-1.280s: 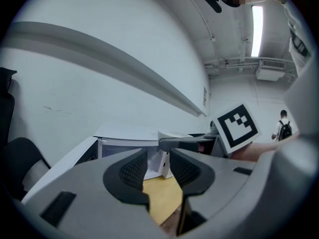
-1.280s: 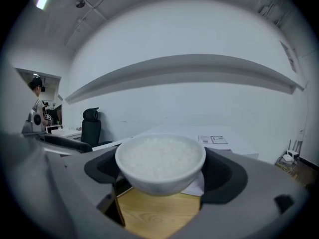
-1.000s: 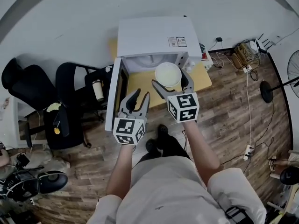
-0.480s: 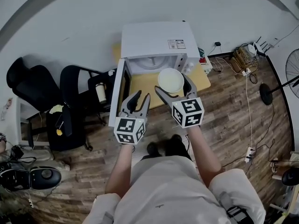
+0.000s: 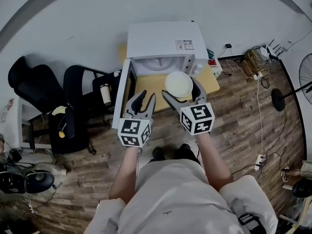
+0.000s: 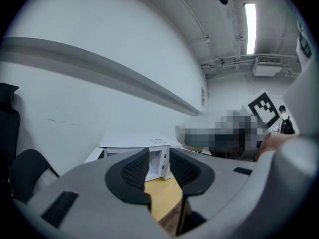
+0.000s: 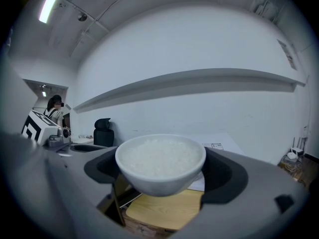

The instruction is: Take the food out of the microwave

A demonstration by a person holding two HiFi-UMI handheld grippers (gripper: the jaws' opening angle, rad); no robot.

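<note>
The white microwave (image 5: 161, 40) stands on a small wooden table (image 5: 146, 87) against the wall, with its door (image 5: 123, 99) swung open to the left. My right gripper (image 5: 179, 88) is shut on a white bowl of rice (image 5: 178, 83) and holds it in the air just in front of the microwave's mouth. In the right gripper view the bowl (image 7: 160, 161) fills the space between the jaws, above the table (image 7: 164, 210). My left gripper (image 5: 145, 101) hangs beside it, near the open door. It is narrowly open, and the microwave (image 6: 160, 158) shows through the gap.
Two black chairs (image 5: 78, 89) stand to the left of the door, and a cup (image 5: 103, 94) rests on the nearer one. Cables and a power strip (image 5: 253, 57) lie on the wooden floor to the right. A fan (image 5: 304, 74) stands at the far right.
The bowl has come a little back from the microwave's opening in my right gripper. The left gripper has kept its place beside the door.
</note>
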